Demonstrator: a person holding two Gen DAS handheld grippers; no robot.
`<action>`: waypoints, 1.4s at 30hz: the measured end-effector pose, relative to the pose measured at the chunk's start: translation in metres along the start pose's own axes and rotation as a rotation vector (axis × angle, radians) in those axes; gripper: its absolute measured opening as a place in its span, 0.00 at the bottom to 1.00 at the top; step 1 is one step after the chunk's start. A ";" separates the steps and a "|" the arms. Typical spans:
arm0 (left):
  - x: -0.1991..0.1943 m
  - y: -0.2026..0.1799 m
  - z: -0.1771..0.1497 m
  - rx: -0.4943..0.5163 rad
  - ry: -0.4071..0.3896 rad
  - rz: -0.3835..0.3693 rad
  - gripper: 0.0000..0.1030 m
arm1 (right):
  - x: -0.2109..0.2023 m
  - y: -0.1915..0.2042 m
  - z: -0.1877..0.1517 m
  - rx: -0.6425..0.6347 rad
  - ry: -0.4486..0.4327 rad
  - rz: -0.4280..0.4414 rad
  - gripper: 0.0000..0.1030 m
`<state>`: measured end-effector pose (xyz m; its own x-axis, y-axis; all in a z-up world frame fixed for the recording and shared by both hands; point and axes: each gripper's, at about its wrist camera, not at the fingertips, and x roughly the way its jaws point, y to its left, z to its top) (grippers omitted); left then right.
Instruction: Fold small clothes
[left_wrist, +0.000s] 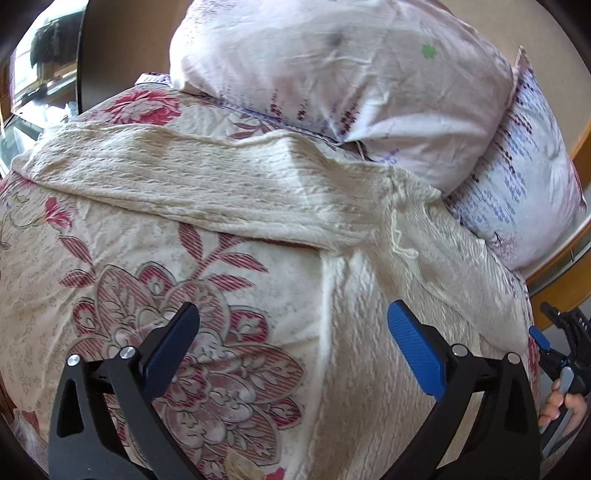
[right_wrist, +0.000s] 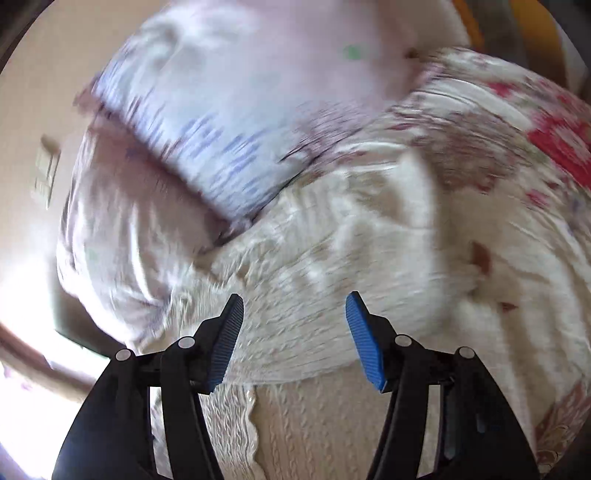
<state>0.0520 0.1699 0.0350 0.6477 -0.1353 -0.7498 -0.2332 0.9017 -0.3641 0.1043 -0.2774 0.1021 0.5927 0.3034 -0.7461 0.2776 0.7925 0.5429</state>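
**Cream knit garment on the bed, both grippers empty above it**

A cream knit garment (left_wrist: 229, 184) lies on a bed covered by a sheet (left_wrist: 122, 288) printed with red flowers and leaves. One part of it runs as a long band across the bed from the left edge toward the pillows, and a second part comes down from there toward the camera, so the cloth makes a bent shape with a loose thread near the corner. Two pale pillows (left_wrist: 332, 74) with purple print sit at the head of the bed, the upper one resting on the lower, touching the garment's far end.

The left gripper (left_wrist: 293, 328) hovers over the sheet and the garment's near part, its jaws wide apart with nothing between them.

The right gripper (right_wrist: 294, 317) is over the garment (right_wrist: 332, 266); its view is blurred. Its jaws stand partly open, with no cloth in them. In the left view it shows at the right edge, held by a hand (left_wrist: 563, 406).
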 end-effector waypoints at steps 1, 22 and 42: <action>0.000 0.009 0.004 -0.036 -0.003 0.004 0.98 | 0.016 0.025 -0.006 -0.098 0.041 -0.019 0.58; -0.001 0.135 0.068 -0.637 -0.087 0.005 0.73 | 0.099 0.133 -0.068 -0.584 0.189 -0.255 0.87; -0.014 0.117 0.117 -0.637 -0.209 -0.258 0.05 | 0.025 0.057 -0.047 -0.391 0.107 -0.229 0.87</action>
<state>0.1000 0.3255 0.0674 0.8496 -0.1735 -0.4981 -0.3904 0.4283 -0.8150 0.0994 -0.2001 0.0962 0.4624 0.1343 -0.8764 0.0741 0.9792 0.1891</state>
